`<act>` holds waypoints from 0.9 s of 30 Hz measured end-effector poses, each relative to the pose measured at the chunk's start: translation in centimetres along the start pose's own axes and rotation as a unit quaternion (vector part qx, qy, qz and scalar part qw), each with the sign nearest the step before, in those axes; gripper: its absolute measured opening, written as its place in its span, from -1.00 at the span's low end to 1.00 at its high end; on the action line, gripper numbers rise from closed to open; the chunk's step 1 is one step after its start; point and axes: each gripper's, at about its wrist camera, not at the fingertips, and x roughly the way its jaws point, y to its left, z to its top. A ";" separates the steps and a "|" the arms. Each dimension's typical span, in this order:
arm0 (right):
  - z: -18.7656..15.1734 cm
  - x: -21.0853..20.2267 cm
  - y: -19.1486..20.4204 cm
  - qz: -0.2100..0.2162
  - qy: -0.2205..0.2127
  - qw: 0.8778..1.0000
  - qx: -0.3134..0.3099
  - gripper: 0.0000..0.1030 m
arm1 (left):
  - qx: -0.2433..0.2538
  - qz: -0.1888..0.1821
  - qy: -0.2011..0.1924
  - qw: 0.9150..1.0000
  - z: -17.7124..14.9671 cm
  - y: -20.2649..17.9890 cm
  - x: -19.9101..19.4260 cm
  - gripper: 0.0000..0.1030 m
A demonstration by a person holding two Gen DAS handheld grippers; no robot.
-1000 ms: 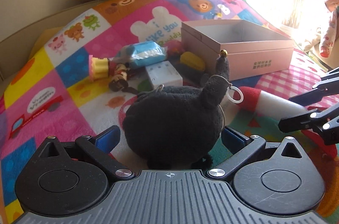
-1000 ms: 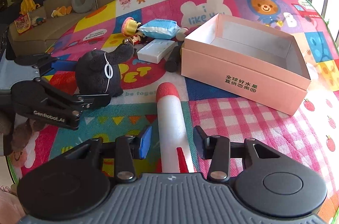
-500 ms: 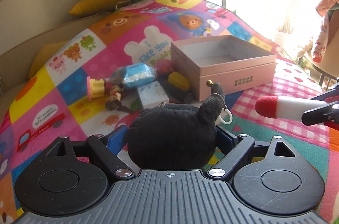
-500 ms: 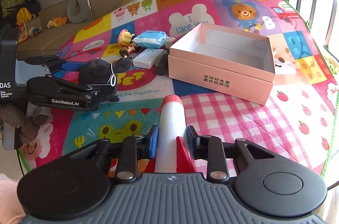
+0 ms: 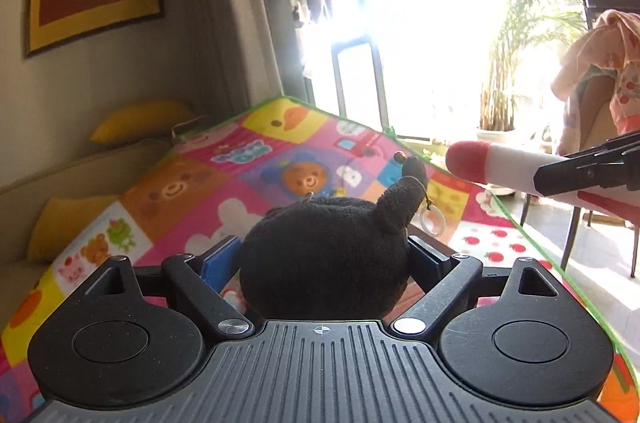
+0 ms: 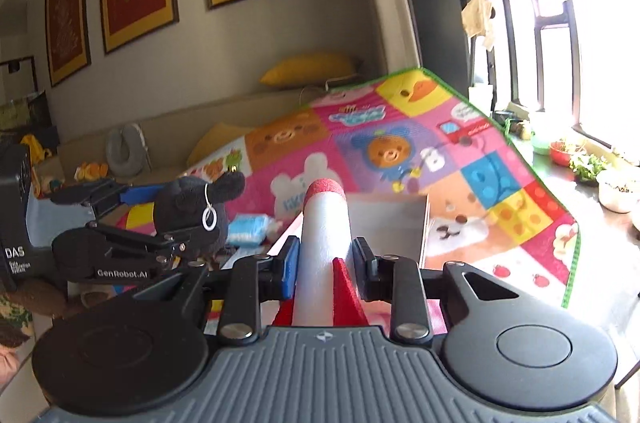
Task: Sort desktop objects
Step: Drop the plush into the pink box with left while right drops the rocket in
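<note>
My left gripper (image 5: 326,259) is shut on a black plush toy (image 5: 324,255) with a white ring on its ear, held high above the colourful play mat (image 5: 192,191). It also shows in the right wrist view (image 6: 192,215). My right gripper (image 6: 325,255) is shut on a white foam rocket (image 6: 325,227) with a red tip and red fins, also lifted; the rocket shows at the right of the left wrist view (image 5: 496,169). The pink open box (image 6: 404,223) lies just beyond the rocket, mostly hidden behind it.
A blue packet (image 6: 250,229) lies on the mat left of the box. Yellow cushions (image 5: 140,119) and a beige sofa (image 6: 168,131) line the wall. A window, plants (image 5: 516,23) and a chair stand to the right past the mat's green edge.
Both grippers have risen and tilted up with their toys. The mat's small objects and most of the box have dropped out of view; walls and window now fill the frames.
</note>
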 end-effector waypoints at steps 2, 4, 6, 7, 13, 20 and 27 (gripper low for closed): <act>1.7 1.4 -1.2 0.001 -0.013 1.000 0.018 -0.47 | -0.030 -0.012 0.002 0.999 0.6 0.5 2.9 0.78; 3.2 3.6 -2.3 0.005 -0.016 0.999 0.036 -0.47 | -0.052 -0.019 0.004 0.998 1.1 0.9 5.9 0.78; 4.4 6.6 -3.2 0.006 -0.013 0.999 0.050 -0.47 | -0.066 -0.018 0.004 0.998 1.6 1.3 9.0 0.78; 4.9 8.1 -3.6 0.002 -0.012 0.999 0.053 -0.46 | -0.071 -0.018 0.003 0.997 1.6 1.5 10.3 0.78; 5.1 16.9 -5.8 -0.042 0.012 0.996 0.081 -0.13 | -0.078 -0.027 0.029 0.996 -0.5 3.3 13.9 0.90; 2.2 19.9 -7.4 -0.076 0.051 0.992 0.083 -0.13 | -0.081 -0.010 0.070 0.994 -6.5 6.5 8.7 0.98; 1.1 19.6 -7.7 -0.107 0.071 0.989 0.076 -0.13 | -0.099 0.035 0.127 0.986 -12.0 9.5 5.4 0.99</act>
